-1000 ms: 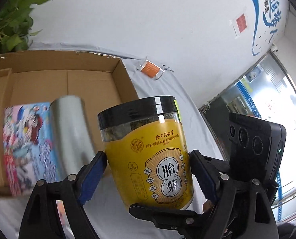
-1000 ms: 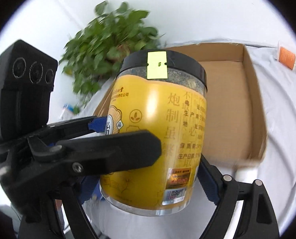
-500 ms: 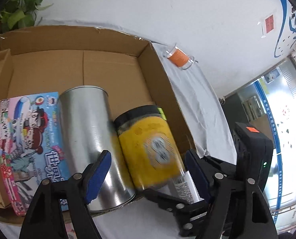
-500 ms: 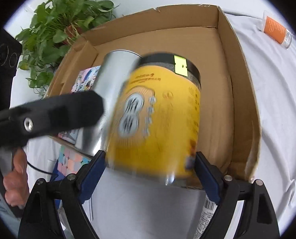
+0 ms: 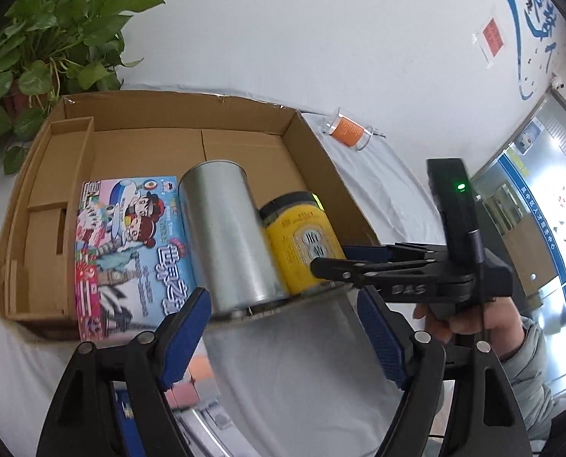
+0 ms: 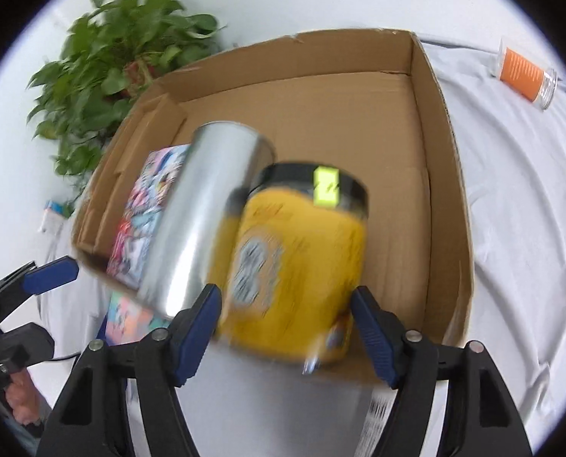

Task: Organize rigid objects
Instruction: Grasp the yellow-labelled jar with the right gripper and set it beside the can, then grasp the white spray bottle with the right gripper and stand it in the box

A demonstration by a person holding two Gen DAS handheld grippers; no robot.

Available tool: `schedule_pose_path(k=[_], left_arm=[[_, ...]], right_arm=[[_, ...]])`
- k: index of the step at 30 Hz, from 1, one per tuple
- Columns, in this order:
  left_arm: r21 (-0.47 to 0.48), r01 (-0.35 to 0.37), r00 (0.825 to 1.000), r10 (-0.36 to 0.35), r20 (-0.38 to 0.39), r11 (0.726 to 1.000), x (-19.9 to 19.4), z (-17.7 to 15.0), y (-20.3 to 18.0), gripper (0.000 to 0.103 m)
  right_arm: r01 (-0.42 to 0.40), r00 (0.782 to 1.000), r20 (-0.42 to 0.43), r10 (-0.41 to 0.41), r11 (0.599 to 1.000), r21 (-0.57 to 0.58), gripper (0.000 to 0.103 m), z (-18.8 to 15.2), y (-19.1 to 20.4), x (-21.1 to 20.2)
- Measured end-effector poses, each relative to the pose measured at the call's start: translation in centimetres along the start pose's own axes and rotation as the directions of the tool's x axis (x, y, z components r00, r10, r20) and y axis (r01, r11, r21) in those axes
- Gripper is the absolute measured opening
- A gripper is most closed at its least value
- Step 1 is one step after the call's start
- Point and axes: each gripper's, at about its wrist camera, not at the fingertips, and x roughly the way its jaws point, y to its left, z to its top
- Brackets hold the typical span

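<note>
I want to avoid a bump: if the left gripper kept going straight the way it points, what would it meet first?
Probably the silver can lying in the cardboard box; bare white cloth comes before it, though depth is unclear.

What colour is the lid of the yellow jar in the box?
Black, with a small yellow-green sticker; the lid shows best in the right wrist view.

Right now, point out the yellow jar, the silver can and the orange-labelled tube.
yellow jar (image 6: 298,266), right wrist view, on its yellow label.
silver can (image 5: 225,236), left wrist view, on its curved side.
orange-labelled tube (image 5: 346,132), left wrist view, on the orange label.
</note>
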Motion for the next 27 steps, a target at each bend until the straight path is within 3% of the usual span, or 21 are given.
schedule_pose_path(k=[3, 6, 8, 10, 13, 14, 15, 17, 21, 25, 27], left_arm=[[0.036, 0.013, 1.0, -0.014, 0.013, 0.999, -0.4, -1.9, -0.5, 0.078], [0.095, -0.001, 1.0, 0.0, 0.017, 0.996, -0.5, -4.2, -1.2, 0.079], [0.145, -0.003, 1.0, 0.003, 0.002, 0.989, -0.4, -5.8, -1.8, 0.078], [0.215, 0.011, 1.0, -0.007, -0.016, 0.977, 0.0, -7.0, -3.1, 0.078], [0.301, 0.063, 0.998, -0.053, -0.044, 0.951, 0.9, -7.9, -4.9, 0.078], [0.314, 0.076, 0.997, -0.062, -0.056, 0.946, 0.9, -8.1, -5.3, 0.078], [0.328, 0.082, 0.996, -0.063, -0.068, 0.941, 1.1, -8.1, -5.7, 0.078], [0.351, 0.087, 0.995, -0.065, -0.075, 0.932, 1.1, -8.1, -6.2, 0.078], [0.395, 0.101, 0.993, -0.068, -0.097, 0.913, 1.7, -7.8, -7.0, 0.078], [0.4, 0.159, 0.976, -0.081, -0.204, 0.903, 5.4, -8.2, -6.8, 0.077], [0.366, 0.231, 0.947, -0.121, -0.299, 0.902, 7.5, -9.1, -6.6, 0.065]], right_arm=[[-0.081, 0.996, 0.049, 0.079, 0.996, 0.029, 0.071, -2.2, -0.2, -2.8], [-0.086, 0.987, 0.138, 0.081, 0.996, 0.032, 0.071, -6.6, -1.6, -7.0], [-0.048, 0.986, 0.162, 0.038, 0.997, 0.057, 0.071, -9.6, -3.2, -8.4], [0.037, 0.991, 0.126, -0.049, 0.995, 0.092, 0.071, -12.4, -4.5, -7.8], [0.115, 0.992, 0.035, -0.118, 0.99, 0.084, 0.055, -15.0, -4.7, -5.3], [0.146, 0.989, 0.024, -0.148, 0.987, 0.063, 0.048, -15.6, -4.3, -4.3], [0.187, 0.982, 0.031, -0.188, 0.982, 0.037, 0.047, -16.2, -3.6, -3.7], [0.192, 0.98, 0.052, -0.191, 0.981, -0.016, 0.047, -16.9, -2.0, -3.1], [0.045, 0.999, 0.032, -0.039, 0.97, -0.237, 0.046, -18.4, 1.5, -2.5], [-0.073, 0.997, -0.029, 0.067, 0.871, -0.486, 0.046, -19.7, 2.7, -2.8], [-0.055, 0.998, -0.054, 0.03, 0.83, -0.555, 0.046, -20.2, 2.0, -3.1]])
